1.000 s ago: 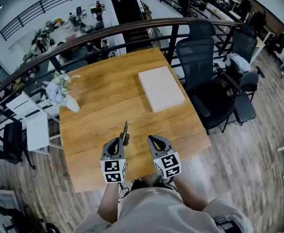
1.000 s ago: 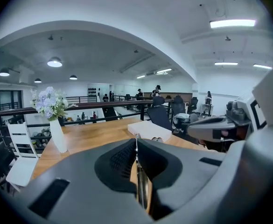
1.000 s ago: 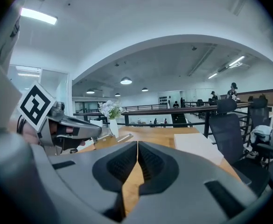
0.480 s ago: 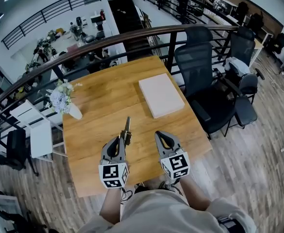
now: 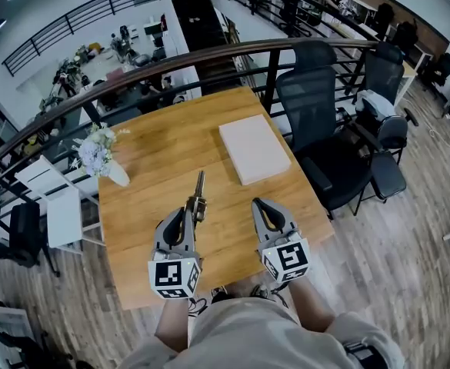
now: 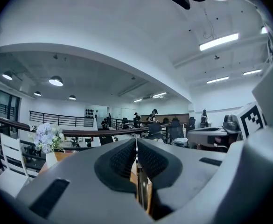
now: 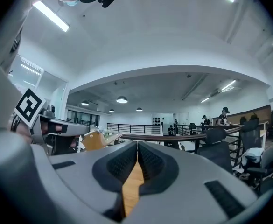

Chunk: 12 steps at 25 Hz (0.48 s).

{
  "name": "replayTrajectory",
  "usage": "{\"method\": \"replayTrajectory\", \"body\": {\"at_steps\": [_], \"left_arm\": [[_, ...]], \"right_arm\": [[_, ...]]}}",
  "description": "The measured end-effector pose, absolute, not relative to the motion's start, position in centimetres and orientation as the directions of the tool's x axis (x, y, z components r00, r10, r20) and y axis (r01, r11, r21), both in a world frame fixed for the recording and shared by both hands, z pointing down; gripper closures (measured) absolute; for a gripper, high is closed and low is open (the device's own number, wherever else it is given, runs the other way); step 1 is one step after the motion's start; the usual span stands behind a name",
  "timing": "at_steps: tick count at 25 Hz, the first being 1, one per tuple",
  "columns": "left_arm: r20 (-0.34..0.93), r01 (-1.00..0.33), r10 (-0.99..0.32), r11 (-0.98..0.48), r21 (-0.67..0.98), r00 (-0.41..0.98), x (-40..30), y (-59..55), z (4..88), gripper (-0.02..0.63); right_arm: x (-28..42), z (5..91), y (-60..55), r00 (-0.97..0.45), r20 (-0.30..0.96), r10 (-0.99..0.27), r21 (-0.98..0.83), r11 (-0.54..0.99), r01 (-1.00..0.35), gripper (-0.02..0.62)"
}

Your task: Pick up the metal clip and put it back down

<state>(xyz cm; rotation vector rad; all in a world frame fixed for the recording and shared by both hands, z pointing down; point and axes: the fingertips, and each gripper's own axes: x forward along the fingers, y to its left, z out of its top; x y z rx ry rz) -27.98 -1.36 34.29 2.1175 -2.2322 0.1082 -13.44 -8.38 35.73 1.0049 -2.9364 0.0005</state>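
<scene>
Left gripper point(image 5: 183, 214) pinched tight on the metal clip point(image 5: 198, 197); right gripper point(image 5: 262, 206) closed, empty. Best lowered flat onto the table point(image 5: 159, 148), then released gently.

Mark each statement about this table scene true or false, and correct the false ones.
1. The left gripper is shut on the clip. True.
2. The right gripper is open. False: its jaws are together, with nothing between them.
3. The vase stands at the table's right edge. False: it stands at the left edge.
4. The white box lies on the table, apart from the clip. True.
</scene>
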Motion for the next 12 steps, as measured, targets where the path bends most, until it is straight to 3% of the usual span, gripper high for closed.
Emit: {"method": "replayTrajectory", "body": {"at_steps": [12], "left_arm": [[0.134,-0.999,-0.990,-0.039,-0.024,0.036,-27.4,-1.6,35.8,0.575]], "right_arm": [[-13.6,37.0,-7.8,-0.749,0.059,-0.660,-0.011,0.750,-0.661,0.569]]}}
